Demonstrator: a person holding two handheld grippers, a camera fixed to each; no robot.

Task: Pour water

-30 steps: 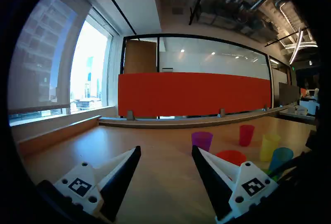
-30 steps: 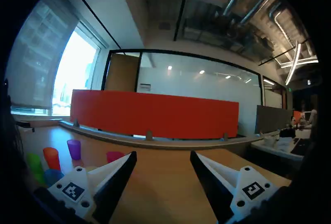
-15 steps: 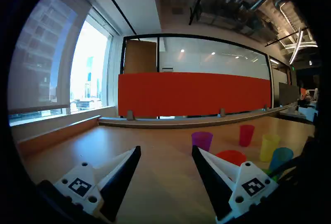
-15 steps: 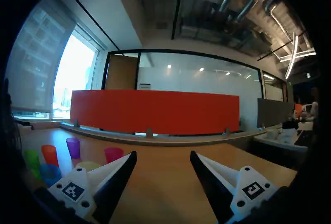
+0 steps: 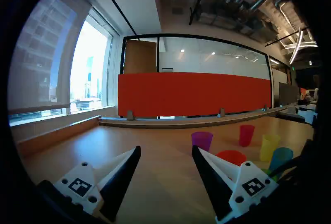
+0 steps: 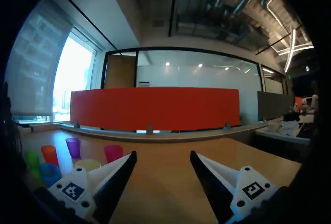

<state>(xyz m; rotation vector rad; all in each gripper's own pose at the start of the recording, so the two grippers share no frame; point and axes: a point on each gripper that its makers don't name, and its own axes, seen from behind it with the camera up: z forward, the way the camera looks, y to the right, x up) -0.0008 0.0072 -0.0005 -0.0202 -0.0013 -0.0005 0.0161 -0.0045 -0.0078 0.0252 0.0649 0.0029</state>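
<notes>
you hold both tools low and level over the pale wooden table (image 5: 157, 137), probably so either one can reach in. your left gripper (image 5: 165, 147) has its fingers spread with nothing between them. just to its right stand the translucent purple plastic cup (image 5: 202, 140), the orange cup (image 5: 231, 156), the pink cup (image 5: 246, 134), the yellow cup (image 5: 269, 146) and the blue cup (image 5: 281, 158). your right gripper (image 6: 163, 153) is likewise spread and empty, with those cups to its left. i cannot tell which cup holds water. since a second ago the left gripper view barely changes, while the right gripper view has swung, so the pink cup now stands clear of the finger.
</notes>
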